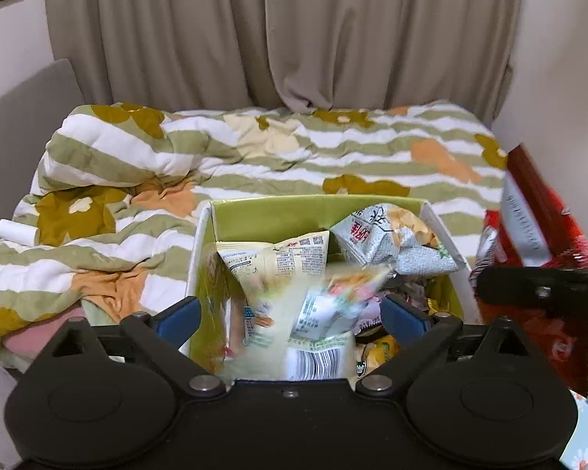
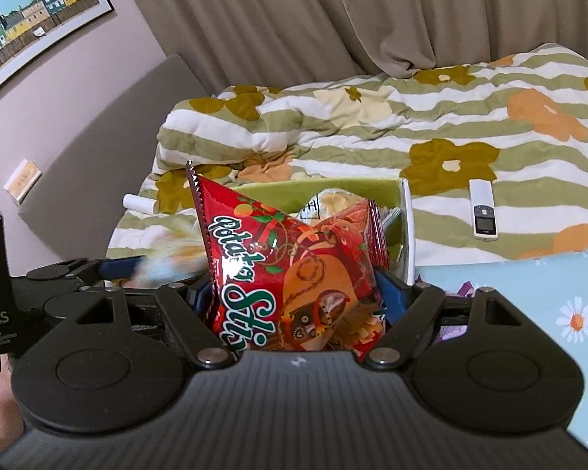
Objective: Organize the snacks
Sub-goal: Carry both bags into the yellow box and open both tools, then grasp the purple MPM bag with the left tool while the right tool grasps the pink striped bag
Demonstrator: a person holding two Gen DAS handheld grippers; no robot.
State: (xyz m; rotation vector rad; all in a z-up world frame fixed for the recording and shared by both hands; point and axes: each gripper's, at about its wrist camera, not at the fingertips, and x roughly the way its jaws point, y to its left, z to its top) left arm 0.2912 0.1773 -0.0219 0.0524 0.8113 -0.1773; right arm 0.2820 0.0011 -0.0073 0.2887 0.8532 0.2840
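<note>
Centrally, one red chip bag [image 2: 294, 274] sits clamped in the right gripper [image 2: 298, 293], before one green box [image 1: 262, 211] holding at least three snack packets. Lower centre, the left gripper [image 1: 290, 313] spreads wide around a blurred packet [image 1: 313, 305]; grasp unclear. One remote [image 2: 483, 210] lies right.

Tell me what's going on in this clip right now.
A person is sorting snacks into a green box on the bed. The left gripper is open over the box, a blurred pale packet between its jaws. The right gripper is shut on a red potato-sticks bag beside the box.
</note>
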